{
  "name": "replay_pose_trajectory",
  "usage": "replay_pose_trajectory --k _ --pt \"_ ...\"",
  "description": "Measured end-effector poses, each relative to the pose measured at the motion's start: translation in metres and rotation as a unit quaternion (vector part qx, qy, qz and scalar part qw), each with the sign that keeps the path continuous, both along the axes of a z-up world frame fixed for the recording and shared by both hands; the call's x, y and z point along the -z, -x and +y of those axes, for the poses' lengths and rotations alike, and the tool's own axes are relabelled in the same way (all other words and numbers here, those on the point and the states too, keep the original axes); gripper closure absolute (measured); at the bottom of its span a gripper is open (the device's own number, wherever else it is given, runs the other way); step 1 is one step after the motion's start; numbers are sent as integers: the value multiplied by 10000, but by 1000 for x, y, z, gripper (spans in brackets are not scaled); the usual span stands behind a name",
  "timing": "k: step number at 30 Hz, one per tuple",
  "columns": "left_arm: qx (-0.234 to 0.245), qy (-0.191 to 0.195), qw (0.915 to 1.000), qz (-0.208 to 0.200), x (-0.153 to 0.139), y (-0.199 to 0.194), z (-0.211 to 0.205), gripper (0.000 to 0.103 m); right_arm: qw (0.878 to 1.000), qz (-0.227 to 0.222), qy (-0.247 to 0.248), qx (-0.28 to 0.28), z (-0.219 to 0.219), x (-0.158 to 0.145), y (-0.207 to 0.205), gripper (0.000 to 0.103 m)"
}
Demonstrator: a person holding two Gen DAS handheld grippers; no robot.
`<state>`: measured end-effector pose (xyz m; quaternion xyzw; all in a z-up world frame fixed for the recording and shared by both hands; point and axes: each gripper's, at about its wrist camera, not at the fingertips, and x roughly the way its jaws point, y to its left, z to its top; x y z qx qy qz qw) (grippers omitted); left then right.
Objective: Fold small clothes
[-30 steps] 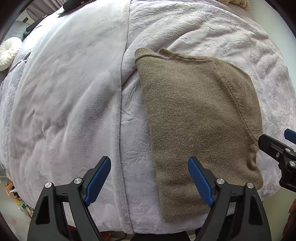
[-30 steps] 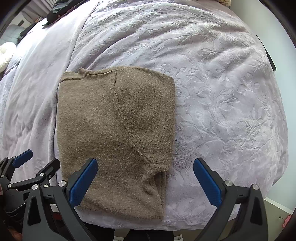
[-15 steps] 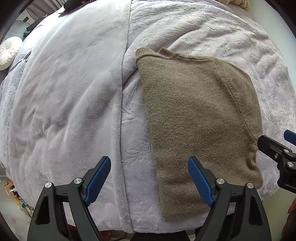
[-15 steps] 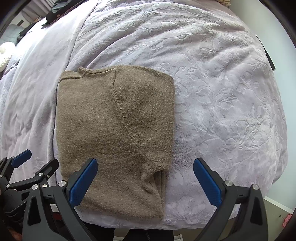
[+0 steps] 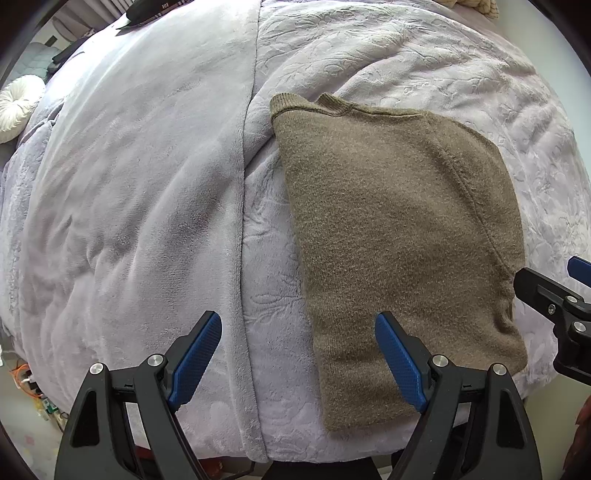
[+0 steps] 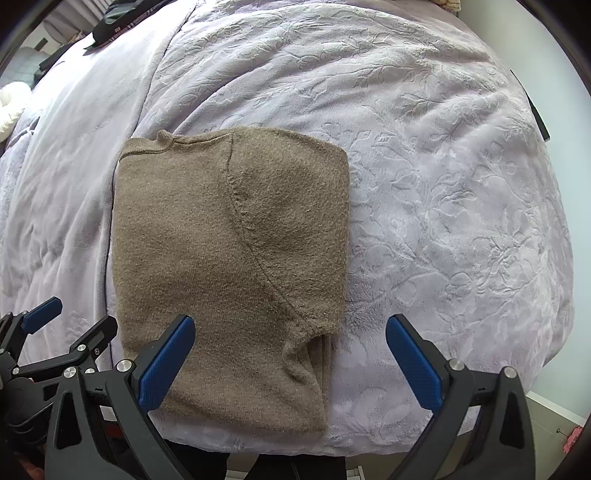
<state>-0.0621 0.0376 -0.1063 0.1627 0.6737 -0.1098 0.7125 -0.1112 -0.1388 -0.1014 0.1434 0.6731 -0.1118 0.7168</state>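
A brown knitted sweater (image 5: pixel 399 236) lies folded into a narrow rectangle on a lilac bedspread (image 5: pixel 147 184), collar at the far end and a sleeve laid over its right side. It also shows in the right wrist view (image 6: pixel 229 251). My left gripper (image 5: pixel 299 358) is open and empty, hovering above the sweater's near left edge. My right gripper (image 6: pixel 291 363) is open and empty above the sweater's near right corner. Each gripper shows at the edge of the other's view.
The bed's near edge runs just below the grippers, with floor beyond (image 5: pixel 22 435). A white round cushion (image 5: pixel 16 101) lies at the far left. Dark items (image 6: pixel 114 22) lie at the bed's far end. A pale wall (image 6: pixel 576 155) stands on the right.
Almost nothing has changed. Both grippers stay open over the near end of the sweater, and the view has drifted only slightly.
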Motion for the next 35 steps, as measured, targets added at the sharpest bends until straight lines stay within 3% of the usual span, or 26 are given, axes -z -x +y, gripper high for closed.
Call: replay_pose_trajectory --k 17,26,35 --pt "-51 4 10000 38 1 0 -1 17 10000 24 13 -18 2 0 2 0" --pt "-117 320 9994 95 -1 0 -2 17 10000 31 8 4 2 2 4 0" --pt "-50 187 9998 97 1 0 -1 17 10000 39 10 27 1 3 4 0"
